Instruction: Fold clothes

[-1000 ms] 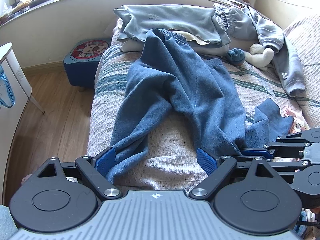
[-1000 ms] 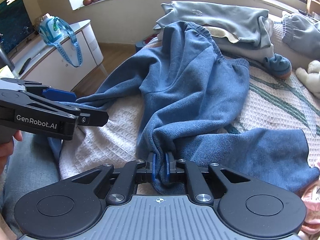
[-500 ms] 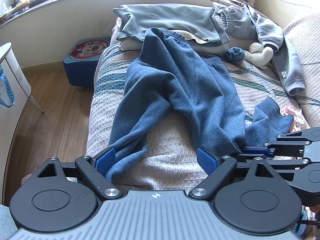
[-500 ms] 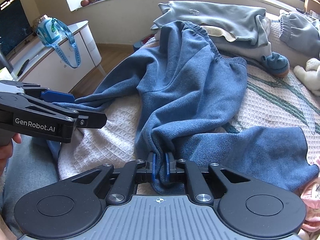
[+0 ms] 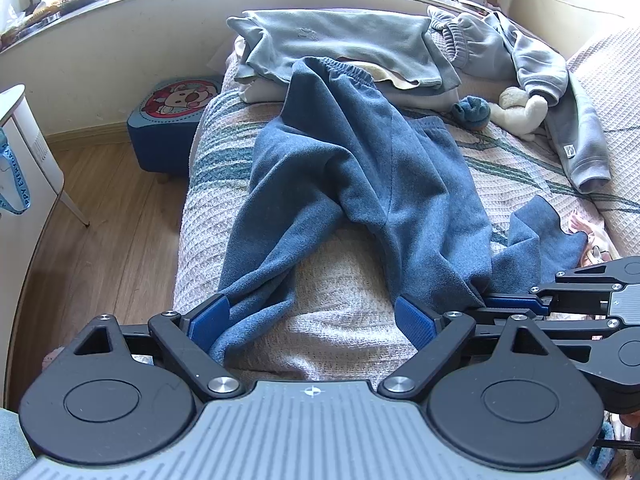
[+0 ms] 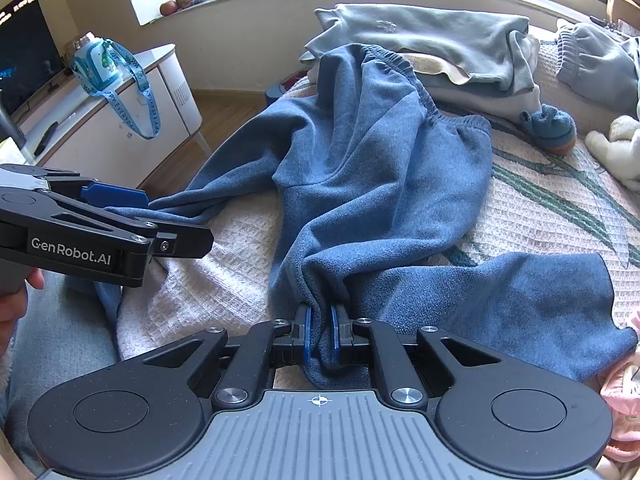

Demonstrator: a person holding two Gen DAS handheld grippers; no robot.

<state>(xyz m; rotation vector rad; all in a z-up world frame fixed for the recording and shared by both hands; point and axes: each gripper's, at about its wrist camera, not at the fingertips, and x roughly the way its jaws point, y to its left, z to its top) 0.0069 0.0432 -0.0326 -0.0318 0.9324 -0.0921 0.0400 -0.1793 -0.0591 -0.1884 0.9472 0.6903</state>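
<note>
**Blue fleece trousers spread on the bed, one leg pinched**

Blue fleece trousers (image 5: pixel 360 184) lie lengthwise on the woven bedcover (image 5: pixel 344 312), their elastic waistband resting against a stack of folded grey clothes (image 5: pixel 344 44) at the far end. The two legs part toward the near edge of the bed.

The right gripper (image 6: pixel 320 334) is clamped on the hem of one leg, with bunched fleece squeezed between its blue pads. The left gripper (image 5: pixel 310 316) stands wide apart; the hem of the other leg lies against its left pad (image 5: pixel 208 316), while the right pad sits beside the bare bedcover, so nothing is pinched. In the right wrist view, a hand (image 6: pixel 16 304) shows beneath the left gripper's body.

Just beyond the trousers, a small blue shoe (image 5: pixel 472 110) sits touching a cream soft toy (image 5: pixel 520 110). A grey sweatshirt (image 5: pixel 560 92) sprawls along the far right. On the wooden floor (image 5: pixel 104 232) beside the bed stands a blue stool (image 5: pixel 172 120) with a cartoon picture on top.
</note>
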